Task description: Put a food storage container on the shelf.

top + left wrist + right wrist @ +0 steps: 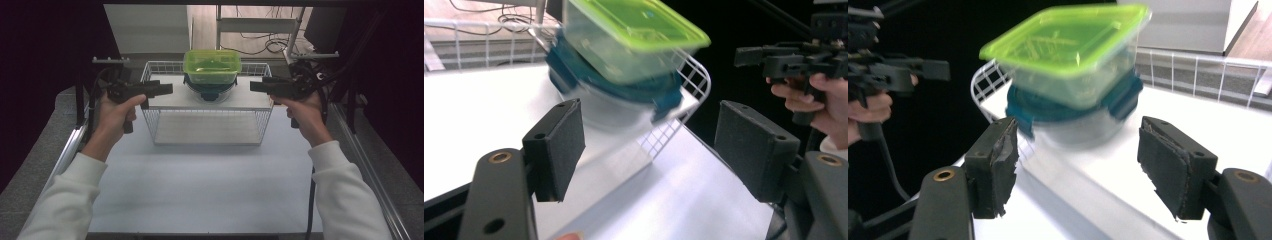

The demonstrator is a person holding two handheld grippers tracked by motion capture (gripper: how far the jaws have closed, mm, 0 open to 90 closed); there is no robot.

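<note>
A clear tub with a green lid (212, 65) (634, 35) (1068, 45) is stacked on a round clear tub with a teal lid (210, 90) (624, 95) (1073, 112). Both stand on the white top of a wire basket (150, 107). My left gripper (167, 90) (649, 112) is level with the stack on its left, pointing inward, its jaws open and apart from the tubs. On the stack's right my right gripper (254, 86) (1078, 130) points inward too, open with nothing between its pads. Each gripper view shows the other gripper farther off, the right gripper (749, 55) and the left gripper (933, 70).
The wire basket stands at the far middle of a white table (200, 185). Metal rails (70, 150) run along both table sides. A white box (150, 27) and a metal stand with cables (270, 45) are behind the basket. Darkness surrounds the table.
</note>
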